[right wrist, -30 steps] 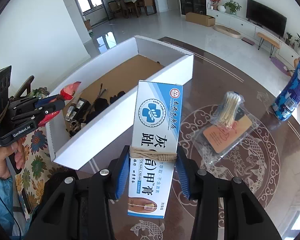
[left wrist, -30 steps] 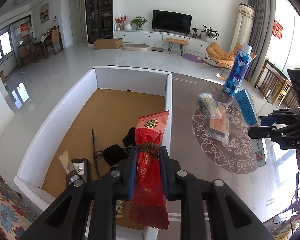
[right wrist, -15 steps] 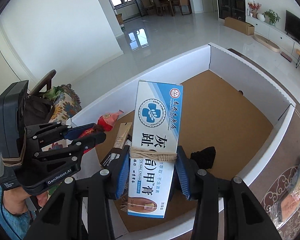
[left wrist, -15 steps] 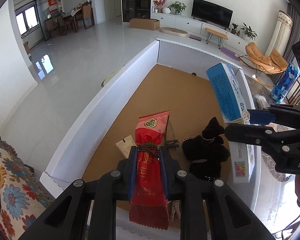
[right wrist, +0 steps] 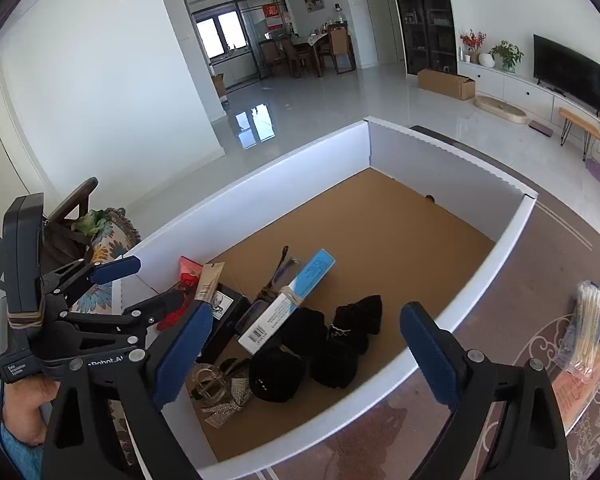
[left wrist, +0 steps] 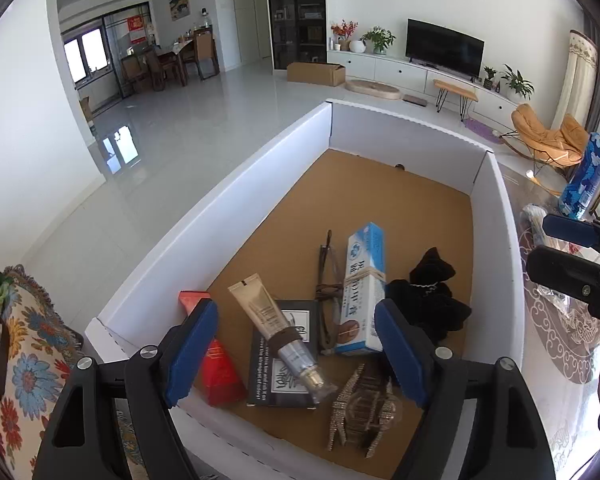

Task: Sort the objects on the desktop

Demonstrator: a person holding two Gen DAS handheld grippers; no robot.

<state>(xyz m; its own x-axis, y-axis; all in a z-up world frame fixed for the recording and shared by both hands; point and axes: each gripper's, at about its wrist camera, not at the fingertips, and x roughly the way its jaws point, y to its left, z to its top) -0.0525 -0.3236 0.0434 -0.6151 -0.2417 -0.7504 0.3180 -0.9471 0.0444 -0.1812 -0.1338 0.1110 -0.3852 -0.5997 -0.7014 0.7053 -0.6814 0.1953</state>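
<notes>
Left gripper point(left wrist: 296, 352) jaws are being opened, nothing being pressed between them; right gripper point(right wrist: 304, 350) jaws likewise. Red packet point(left wrist: 216, 364) is being seen inside white box point(left wrist: 204, 240), at its near corner. Blue carton point(left wrist: 360, 292) is lying inside the box, mid-floor.

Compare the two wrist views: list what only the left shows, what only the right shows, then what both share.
Only the left wrist view: the blue patterned can standing on the table and an orange lounge chair.

Only the right wrist view: the hand holding the left tongs, and a bare stretch of the dark patterned table in front of the box.

Both: the white box, the blue-and-white carton, red packet, black cloth, cotton swab bag, and both tongs opening, empty.
</notes>
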